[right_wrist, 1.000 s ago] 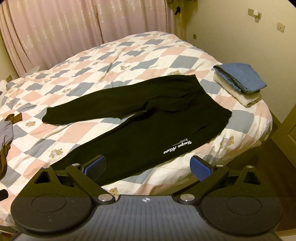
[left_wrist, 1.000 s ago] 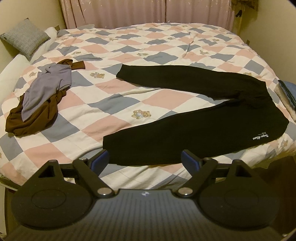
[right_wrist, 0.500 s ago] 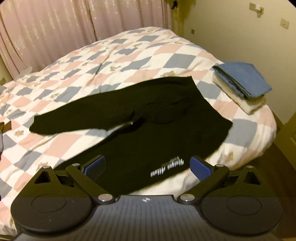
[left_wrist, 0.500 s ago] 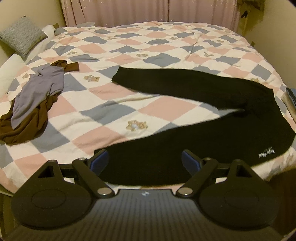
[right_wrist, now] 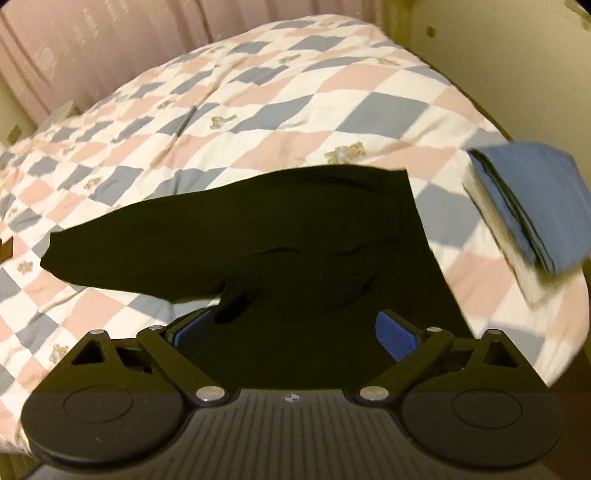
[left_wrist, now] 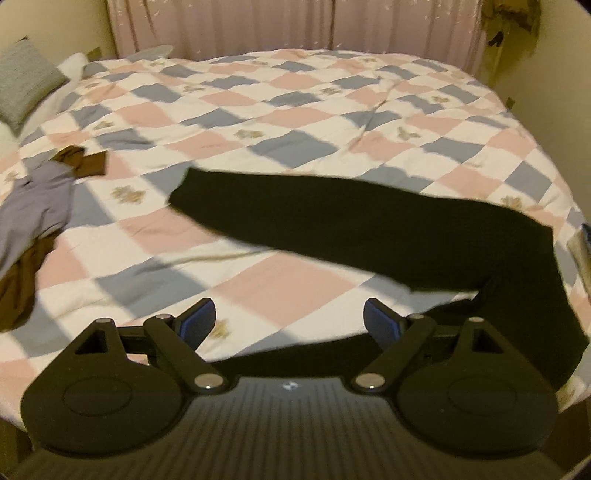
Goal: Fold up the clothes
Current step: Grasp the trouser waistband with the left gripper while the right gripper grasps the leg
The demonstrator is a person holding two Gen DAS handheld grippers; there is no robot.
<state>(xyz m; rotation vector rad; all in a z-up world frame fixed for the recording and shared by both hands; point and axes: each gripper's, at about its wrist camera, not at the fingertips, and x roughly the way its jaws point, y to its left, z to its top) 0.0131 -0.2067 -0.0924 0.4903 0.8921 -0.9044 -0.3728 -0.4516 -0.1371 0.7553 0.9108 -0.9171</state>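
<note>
One pair of black trousers (left_wrist: 369,225) lies spread flat on the checked quilt (left_wrist: 295,110) of my bed, its long axis running across the mattress: the waistband sits at the right-hand side near the bed's edge, and the two legs point left, the far leg stretching toward the pillows and the near leg running along the bed's near edge, largely hidden behind my tools. In the right wrist view the same trousers (right_wrist: 295,236) fill the foreground. My left gripper (left_wrist: 289,320) hovers above the quilt between the two legs, its blue-padded fingers spread wide and holding nothing. My right gripper (right_wrist: 294,328) hangs over the seat of the trousers, likewise spread wide and empty; whether either tool touches the cloth cannot be told through the motion blur. To the left lies one heap of two unfolded garments, a lilac top (left_wrist: 33,206) over a brown garment (left_wrist: 22,273), well apart from the trousers. At the bed's right edge sits one stack of two folded pieces, a blue one (right_wrist: 532,199) on a cream one (right_wrist: 524,273). One grey cushion (left_wrist: 26,81) rests at the head. Pink curtains (left_wrist: 295,22) hang behind.
</note>
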